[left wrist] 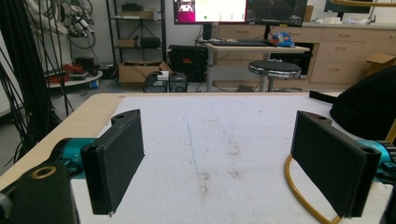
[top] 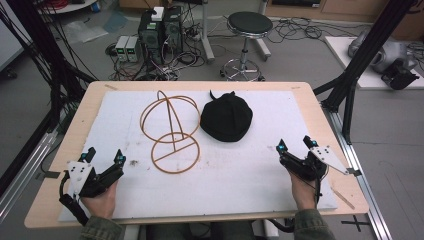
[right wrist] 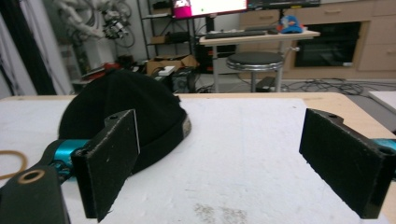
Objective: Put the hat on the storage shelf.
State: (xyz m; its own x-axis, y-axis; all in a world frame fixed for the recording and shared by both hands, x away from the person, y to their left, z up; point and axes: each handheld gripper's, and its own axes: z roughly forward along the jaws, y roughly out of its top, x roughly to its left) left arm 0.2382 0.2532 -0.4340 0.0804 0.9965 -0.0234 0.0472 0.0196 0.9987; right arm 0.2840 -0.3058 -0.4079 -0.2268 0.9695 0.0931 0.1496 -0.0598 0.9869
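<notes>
While both hands rest at the near edge of the surface, nothing has been picked up yet, so I judge this to be the very start: the approach has not begun. The left tongs sit released near the left corner, jaws spread wide with only bare white mat between them, as the left gripper view makes plain. The right tongs are likewise released at the right side, jaws well apart and holding nothing.

The things to be handled lie further out, toward the middle of the mat. A black hat rests flat, crown up, right of centre; in the right gripper view it sits ahead and to the left of the jaws, well apart from them. Just beside it on the left stands a wire hat stand, a round base ring lying on the mat with an upright and curved hoops rising from it. I cannot tell whether hat and stand touch.

The likely job is to set the hat on the stand. The next move, as I see it, calls for the right tongs to travel forward and left to the hat's brim and close on the fabric, while the left tongs go to the base ring to steady the light frame.

Counted: two tongs, one hat, one stand, one mat.
</notes>
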